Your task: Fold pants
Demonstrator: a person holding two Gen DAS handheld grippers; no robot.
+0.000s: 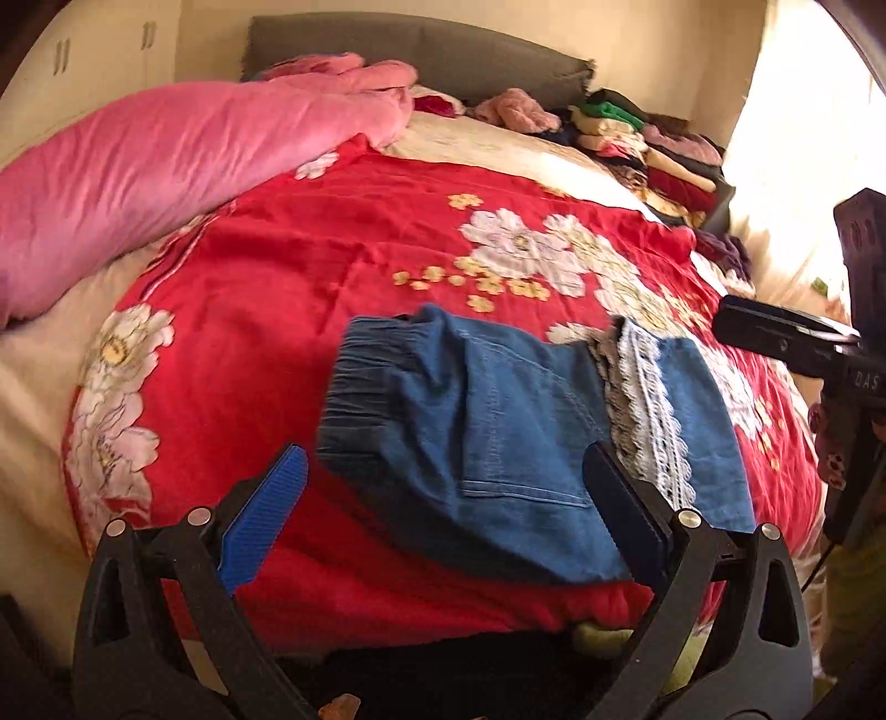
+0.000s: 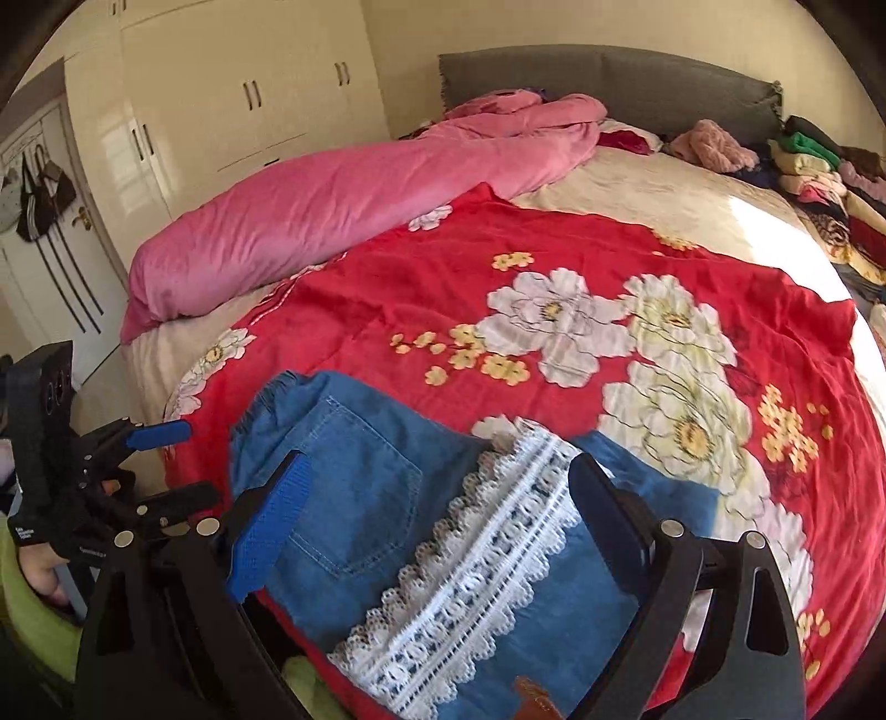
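Observation:
Folded blue denim pants (image 1: 498, 421) with a white lace trim (image 1: 653, 421) lie on the red flowered blanket (image 1: 343, 266) near the bed's front edge. My left gripper (image 1: 443, 498) is open and empty, hovering over the pants' waistband side. My right gripper (image 2: 437, 498) is open and empty, above the pants (image 2: 360, 487) and the lace trim (image 2: 476, 565). The right gripper also shows at the right edge of the left wrist view (image 1: 786, 338); the left gripper shows at the left of the right wrist view (image 2: 149, 459).
A pink duvet (image 1: 166, 166) lies rolled along the bed's left side. A pile of folded clothes (image 1: 653, 144) sits at the far right by the grey headboard (image 1: 443, 50). Cream wardrobes (image 2: 249, 111) and a door with hanging bags (image 2: 39, 199) stand left.

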